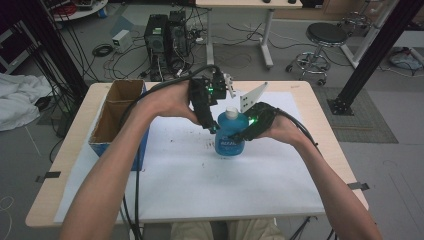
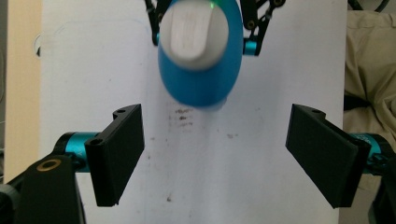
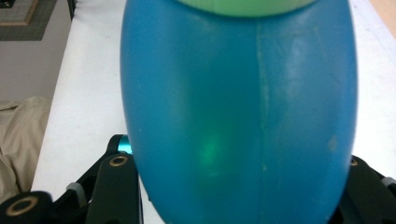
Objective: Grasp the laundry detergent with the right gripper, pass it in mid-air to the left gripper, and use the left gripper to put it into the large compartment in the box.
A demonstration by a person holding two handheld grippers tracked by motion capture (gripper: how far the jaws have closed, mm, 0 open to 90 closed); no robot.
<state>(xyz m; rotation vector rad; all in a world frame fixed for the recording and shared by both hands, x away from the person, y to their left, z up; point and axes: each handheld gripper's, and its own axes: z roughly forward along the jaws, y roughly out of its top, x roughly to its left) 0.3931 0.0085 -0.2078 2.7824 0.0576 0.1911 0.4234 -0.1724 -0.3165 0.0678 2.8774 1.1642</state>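
Observation:
A blue bottle with a white cap stands upright on the white sheet in the middle of the table. My right gripper is shut on the bottle's body from the right; in the right gripper view the blue bottle sits tight between both jaws. My left gripper hangs just above and left of the cap, pointing down. In the left gripper view it stands wide open, with nothing between its fingers, and the bottle's cap lies just beyond them.
An open cardboard box with a blue side stands at the table's left edge. A few dark smudges mark the sheet near the bottle. A stool, computer towers and cables are on the floor beyond the table.

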